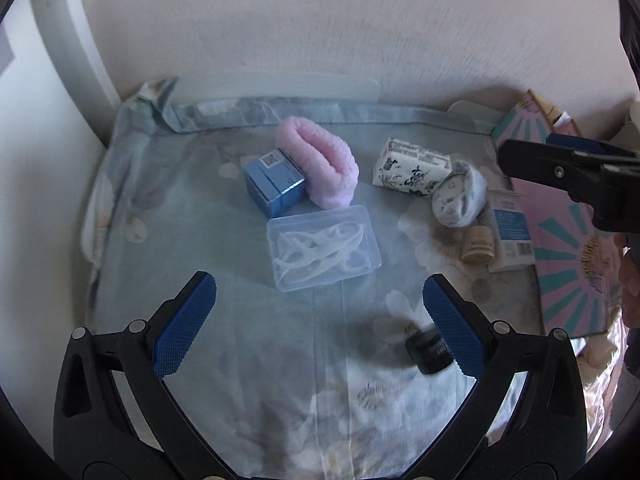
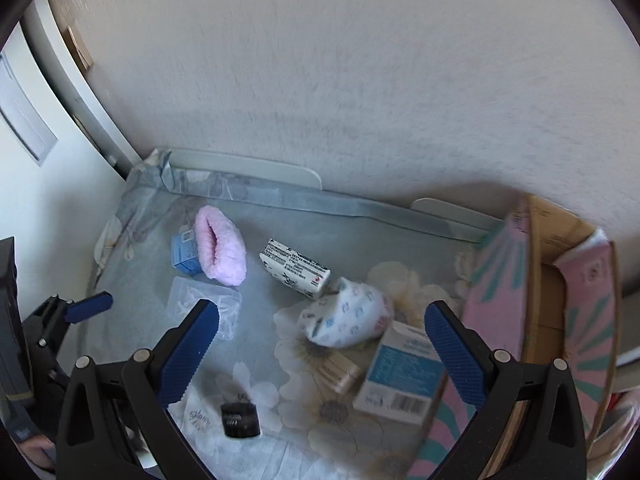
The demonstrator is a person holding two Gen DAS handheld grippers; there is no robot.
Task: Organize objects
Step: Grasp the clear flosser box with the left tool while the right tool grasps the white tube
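Loose objects lie on a pale blue floral cloth (image 1: 192, 216). A clear plastic box of floss picks (image 1: 323, 248) sits just ahead of my open, empty left gripper (image 1: 320, 300). Behind it are a blue carton (image 1: 274, 184) and a pink fluffy headband (image 1: 320, 168). A small black jar (image 1: 430, 350) lies by my left gripper's right finger. My right gripper (image 2: 322, 324) is open and empty, hovering over a rolled patterned sock (image 2: 348, 320), a white-and-blue carton (image 2: 400, 376) and a beige tube (image 2: 340, 372). A black-and-white printed box (image 2: 296, 268) lies beyond.
A pink and teal cardboard box (image 2: 500, 300) stands open at the right edge; it also shows in the left wrist view (image 1: 568, 248). A wall (image 2: 360, 80) runs close behind the cloth, and a white door frame (image 2: 80, 100) stands at the left.
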